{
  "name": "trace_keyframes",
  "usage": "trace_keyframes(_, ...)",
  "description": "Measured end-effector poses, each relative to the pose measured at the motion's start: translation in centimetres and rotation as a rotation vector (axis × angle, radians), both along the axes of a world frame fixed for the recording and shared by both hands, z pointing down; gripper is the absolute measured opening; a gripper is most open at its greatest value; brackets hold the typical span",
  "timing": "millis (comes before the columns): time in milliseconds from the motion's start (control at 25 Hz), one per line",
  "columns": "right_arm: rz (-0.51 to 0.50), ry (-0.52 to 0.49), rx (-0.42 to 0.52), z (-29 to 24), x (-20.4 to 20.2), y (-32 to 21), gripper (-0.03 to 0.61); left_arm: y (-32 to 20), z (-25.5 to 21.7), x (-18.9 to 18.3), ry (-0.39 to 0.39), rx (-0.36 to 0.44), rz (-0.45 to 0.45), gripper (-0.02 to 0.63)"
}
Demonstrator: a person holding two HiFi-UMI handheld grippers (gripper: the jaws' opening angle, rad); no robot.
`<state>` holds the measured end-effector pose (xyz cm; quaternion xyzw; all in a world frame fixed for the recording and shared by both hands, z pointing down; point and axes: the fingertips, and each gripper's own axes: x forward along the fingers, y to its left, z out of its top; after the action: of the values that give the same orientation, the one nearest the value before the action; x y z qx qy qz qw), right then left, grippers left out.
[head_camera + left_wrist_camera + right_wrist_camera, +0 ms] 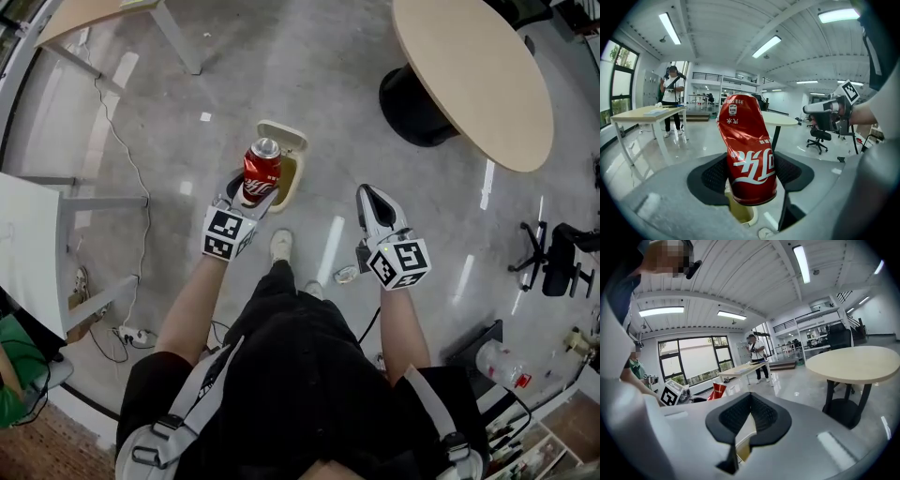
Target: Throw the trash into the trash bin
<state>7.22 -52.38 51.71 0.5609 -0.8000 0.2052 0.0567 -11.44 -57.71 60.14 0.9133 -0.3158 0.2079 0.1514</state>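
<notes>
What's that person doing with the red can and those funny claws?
A person is holding a claw in each hand. The left claw grips a dented red can by its sides. An open beige trash bin sits on the floor right below and ahead of the can, so it looks about ready to be dropped in. The right claw is shut and empty.

The head camera looked steeply down; cameras on the left gripper [255,190] and right gripper [372,197] sat close behind their jaws. All three views shared the trash bin [292,141], at twelve o'clock.
</notes>
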Motion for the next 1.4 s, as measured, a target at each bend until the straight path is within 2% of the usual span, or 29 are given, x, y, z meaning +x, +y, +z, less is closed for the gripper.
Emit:
trace_keyframes(280, -0.014, 0.025, -0.075, 4.4, -2.0, -1.9, 0.006, 0.1, 5.7, -0.6, -0.028, -0.137, 0.024, 0.298)
trace_keyframes(560, -0.003, 0.018, -0.153, 9.4, -3.4, -3.3, 0.006, 0.6, 10.5, -1.1, -0.095, -0.223, 0.047, 0.298)
trace_keyframes(880, -0.063, 0.063, -0.246, 14.0, -5.8, -3.2, 0.006, 0.3, 16.3, -1.6, -0.190, -0.374, 0.035, 0.299)
trace_keyframes(1160, -0.053, 0.059, -0.286, 14.7, -4.2, -2.3, 0.006, -0.5, 19.7, -1.2, -0.244, -0.447, 0.039, 0.304)
trace_keyframes(1400, -0.015, 0.068, -0.318, 15.0, -1.9, -0.7, 0.006, -0.5, 22.2, -1.5, -0.301, -0.480, 0.013, 0.305)
